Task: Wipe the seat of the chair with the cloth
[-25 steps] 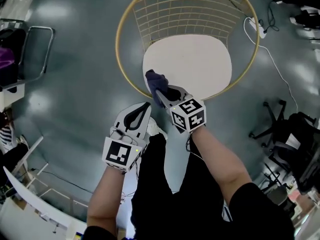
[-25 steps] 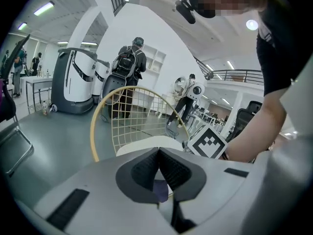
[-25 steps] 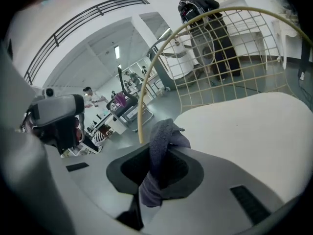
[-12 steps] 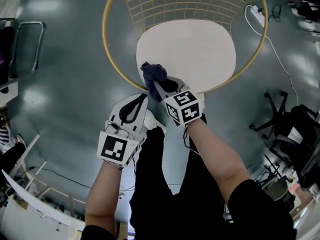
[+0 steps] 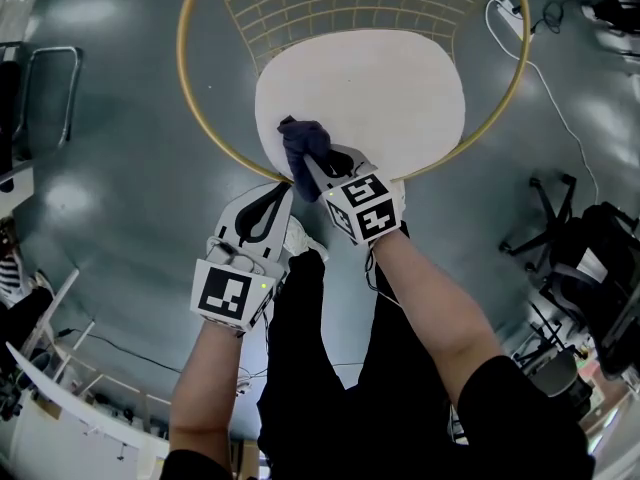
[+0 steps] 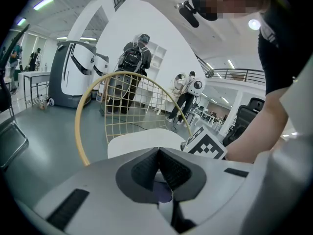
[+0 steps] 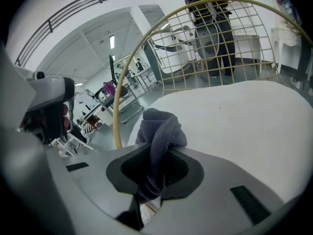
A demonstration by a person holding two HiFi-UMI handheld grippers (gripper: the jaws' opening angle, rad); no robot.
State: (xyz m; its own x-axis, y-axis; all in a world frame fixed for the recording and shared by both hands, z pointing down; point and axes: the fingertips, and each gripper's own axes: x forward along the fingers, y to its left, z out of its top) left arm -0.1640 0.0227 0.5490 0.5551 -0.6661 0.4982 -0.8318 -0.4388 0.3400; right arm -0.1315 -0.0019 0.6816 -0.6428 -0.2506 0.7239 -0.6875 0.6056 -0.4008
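A chair with a round cream seat [image 5: 375, 93] and a gold wire frame [image 5: 195, 108] stands below me. My right gripper [image 5: 310, 168] is shut on a dark blue-purple cloth [image 5: 302, 140], which bunches out past its tips over the seat's near left edge. In the right gripper view the cloth [image 7: 160, 131] sticks up between the jaws, with the seat [image 7: 244, 116] spreading beyond it. My left gripper [image 5: 282, 200] hangs shut just left of and below the right one, holding nothing, outside the frame's rim. In the left gripper view its jaws [image 6: 157, 156] meet, with the seat [image 6: 142, 142] ahead.
Grey floor surrounds the chair. A metal-framed chair [image 5: 45, 98] stands at the left, an office chair base [image 5: 545, 228] at the right, and a white cable [image 5: 540, 88] trails past the frame. People with backpacks [image 6: 132, 67] stand in the distance.
The chair has drawn nearer in the head view, and my right gripper has carried the cloth further onto the seat's near left edge. The left gripper has stayed beside it.
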